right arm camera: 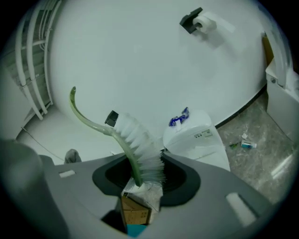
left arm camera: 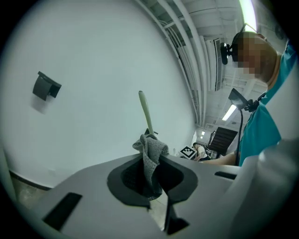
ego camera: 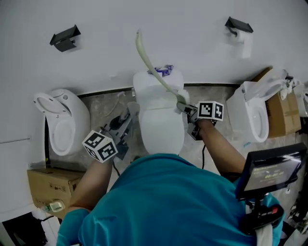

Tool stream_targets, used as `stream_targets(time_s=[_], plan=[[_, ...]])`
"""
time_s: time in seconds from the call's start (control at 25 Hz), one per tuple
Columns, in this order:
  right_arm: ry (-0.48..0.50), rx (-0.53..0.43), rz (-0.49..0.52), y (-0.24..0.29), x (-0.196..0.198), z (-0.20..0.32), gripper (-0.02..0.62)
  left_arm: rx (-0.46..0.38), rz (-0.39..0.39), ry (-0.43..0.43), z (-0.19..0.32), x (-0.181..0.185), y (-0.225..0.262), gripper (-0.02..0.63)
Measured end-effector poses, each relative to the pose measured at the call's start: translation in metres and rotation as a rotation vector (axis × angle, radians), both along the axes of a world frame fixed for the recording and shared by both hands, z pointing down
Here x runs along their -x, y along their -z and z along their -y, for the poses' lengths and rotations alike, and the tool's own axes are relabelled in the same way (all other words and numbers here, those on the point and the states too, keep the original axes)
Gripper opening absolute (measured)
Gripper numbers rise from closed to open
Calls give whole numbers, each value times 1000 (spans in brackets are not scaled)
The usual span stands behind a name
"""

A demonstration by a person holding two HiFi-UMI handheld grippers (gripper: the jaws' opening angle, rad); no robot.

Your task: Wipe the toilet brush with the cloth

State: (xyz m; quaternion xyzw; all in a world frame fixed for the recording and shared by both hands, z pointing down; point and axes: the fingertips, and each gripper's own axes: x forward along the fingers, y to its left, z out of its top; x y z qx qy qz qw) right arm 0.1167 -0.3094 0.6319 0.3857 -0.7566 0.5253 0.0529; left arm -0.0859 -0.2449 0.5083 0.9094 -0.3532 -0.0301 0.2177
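White wall (ego camera: 144, 19), plain, with a dark skirting strip (ego camera: 106, 92) at its foot. Two black paper holders are fixed to it: the left holder (ego camera: 65, 38) and the right holder (ego camera: 239, 25), which carries a roll. Floor (ego camera: 103, 108) is grey marbled stone. Three white toilets stand along the wall: left toilet (ego camera: 62, 120), middle toilet (ego camera: 159, 110) and right toilet (ego camera: 250, 113). One cardboard box (ego camera: 50, 185) sits near the left toilet, and a second box (ego camera: 281, 108) sits beside the right. Ceiling strip lights (left arm camera: 247, 14) are lit, with pipes (left arm camera: 187, 42) running alongside.

The toilet brush (right arm camera: 135, 140) has a smooth, translucent pale-green plastic handle and stiff white bristles. The cloth (left arm camera: 150, 156) is grey, coarse, knitted-looking fabric. The toilet (ego camera: 161, 120) is smooth, glossy white; the cardboard box (ego camera: 48, 182) is matt brown.
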Motion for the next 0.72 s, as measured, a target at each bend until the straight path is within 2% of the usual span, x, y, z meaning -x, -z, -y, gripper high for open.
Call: stream_targets(time_s=[0.12, 0.32, 0.48, 0.72], plan=[[13, -48, 21, 48, 9, 6, 163, -63, 10, -43, 11, -17, 30, 38], [20, -107, 53, 106, 29, 18, 164, -142, 88, -135, 25, -52, 66, 39], [46, -147, 28, 128, 47, 20, 164, -132, 149, -166, 37, -73, 74, 40], [80, -162, -12, 129, 67, 18, 164, -54, 220, -174, 54, -96, 66, 39]])
